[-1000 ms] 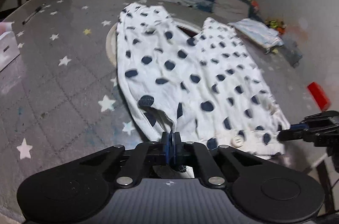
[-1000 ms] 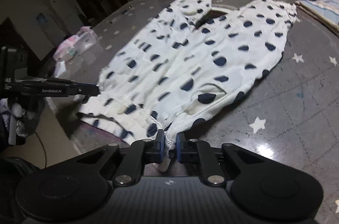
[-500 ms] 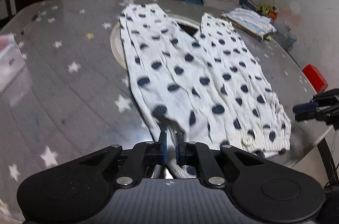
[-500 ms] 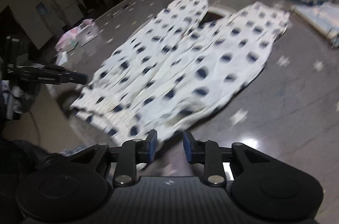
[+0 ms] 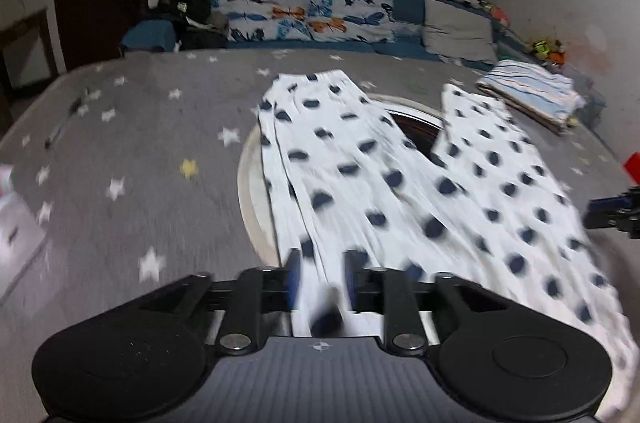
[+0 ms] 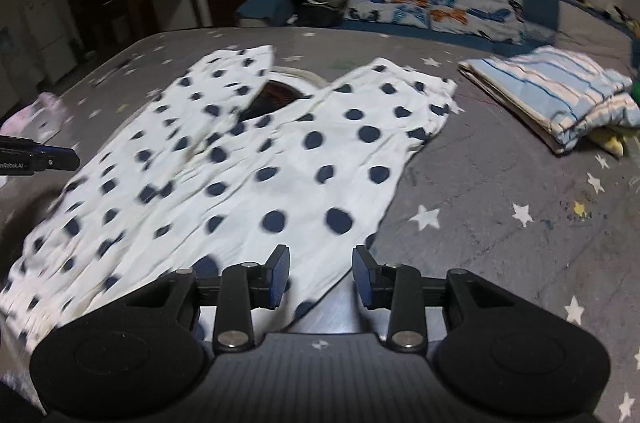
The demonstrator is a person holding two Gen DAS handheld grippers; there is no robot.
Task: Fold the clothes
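A grey table (image 5: 120,151) printed with white stars fills a dim room, with a butterfly-patterned cushion (image 5: 308,9) on a blue sofa behind it. White pants with navy dots (image 6: 248,175) lie spread flat on the table, legs pointing away from me, beside a folded striped cloth (image 6: 552,91). My left gripper (image 5: 320,279) is partly open, the waist edge lying loose between its fingers. My right gripper (image 6: 320,277) is wide open over the near hem, holding nothing.
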